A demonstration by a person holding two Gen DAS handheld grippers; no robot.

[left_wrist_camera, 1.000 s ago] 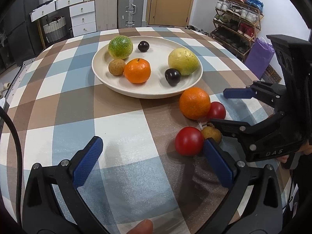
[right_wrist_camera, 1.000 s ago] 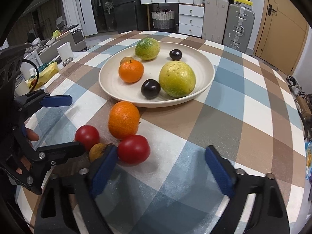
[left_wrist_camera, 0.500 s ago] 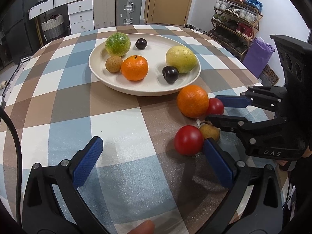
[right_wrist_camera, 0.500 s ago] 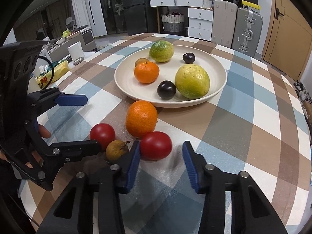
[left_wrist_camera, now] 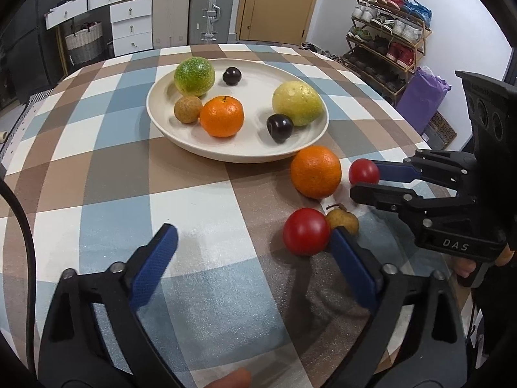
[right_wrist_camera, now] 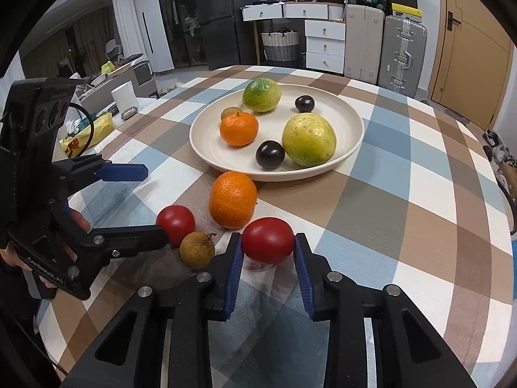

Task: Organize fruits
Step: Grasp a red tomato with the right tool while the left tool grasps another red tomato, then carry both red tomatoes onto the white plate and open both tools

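A cream plate [left_wrist_camera: 181, 135] [right_wrist_camera: 350, 123] holds a green fruit, a yellow-green fruit, an orange, a small brown fruit and two dark plums. On the cloth beside it lie a loose orange [left_wrist_camera: 315, 172] [right_wrist_camera: 232, 199], a red tomato [left_wrist_camera: 306, 231] [right_wrist_camera: 176, 224] and a small brown fruit [left_wrist_camera: 342, 221] [right_wrist_camera: 197, 249]. My right gripper [right_wrist_camera: 267, 252] [left_wrist_camera: 366, 181] is shut on a second red tomato [right_wrist_camera: 267, 240] [left_wrist_camera: 364, 171], low over the cloth. My left gripper [left_wrist_camera: 252, 249] [right_wrist_camera: 152, 203] is open and empty, its right finger next to the first tomato.
The round table has a checked cloth [left_wrist_camera: 113, 174]. A white cup [right_wrist_camera: 123, 97] and a yellow packet [right_wrist_camera: 87, 134] sit on a side surface at the left. Suitcases, drawers and a shoe rack [left_wrist_camera: 387, 51] stand beyond the table.
My right gripper moved forward around the tomato and closed its fingers on it. My left gripper stayed open and barely moved.
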